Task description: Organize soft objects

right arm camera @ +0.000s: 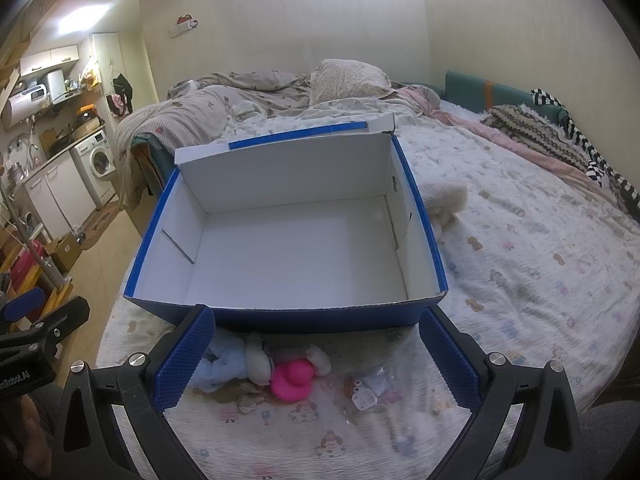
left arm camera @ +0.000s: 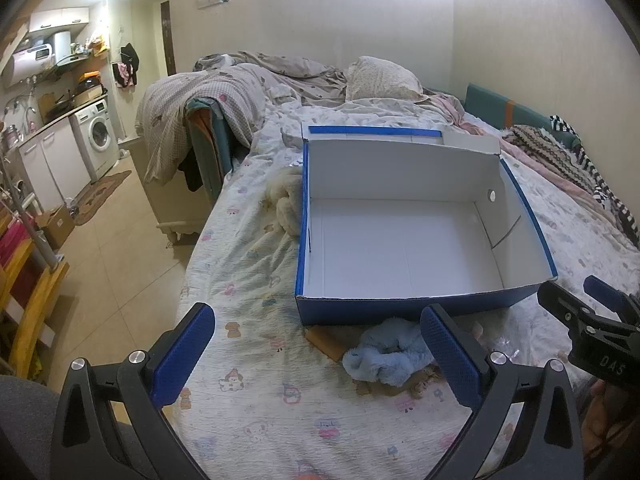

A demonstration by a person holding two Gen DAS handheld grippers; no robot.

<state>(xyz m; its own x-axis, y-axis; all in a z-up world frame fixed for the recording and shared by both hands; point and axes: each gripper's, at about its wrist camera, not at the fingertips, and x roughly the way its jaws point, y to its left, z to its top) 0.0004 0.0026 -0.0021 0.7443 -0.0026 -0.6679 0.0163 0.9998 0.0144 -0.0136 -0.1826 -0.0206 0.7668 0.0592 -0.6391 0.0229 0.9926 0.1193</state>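
Observation:
An open blue cardboard box (left arm camera: 384, 306) with a white inside sits empty on the bed; it also shows in the right wrist view (right arm camera: 288, 320). A light blue plush toy (left arm camera: 384, 356) lies just in front of the box, also in the right wrist view (right arm camera: 222, 362). Beside it lie a pink rubber duck (right arm camera: 292, 378), a white plush piece (right arm camera: 258, 358) and a small white toy in a clear bag (right arm camera: 366, 392). A cream fluffy item (left arm camera: 286, 200) lies against the box's side (right arm camera: 446, 200). My left gripper (left arm camera: 320, 360) is open and empty. My right gripper (right arm camera: 316, 360) is open and empty above the toys.
The bed (left arm camera: 248, 412) has a cartoon-print sheet, with rumpled quilts and a pillow (left arm camera: 380, 78) at the far end and striped knit blankets (right arm camera: 560, 140) along the wall. The bed's left edge drops to a tiled floor (left arm camera: 108, 276). A kitchen with a washing machine (left arm camera: 98, 136) stands far left.

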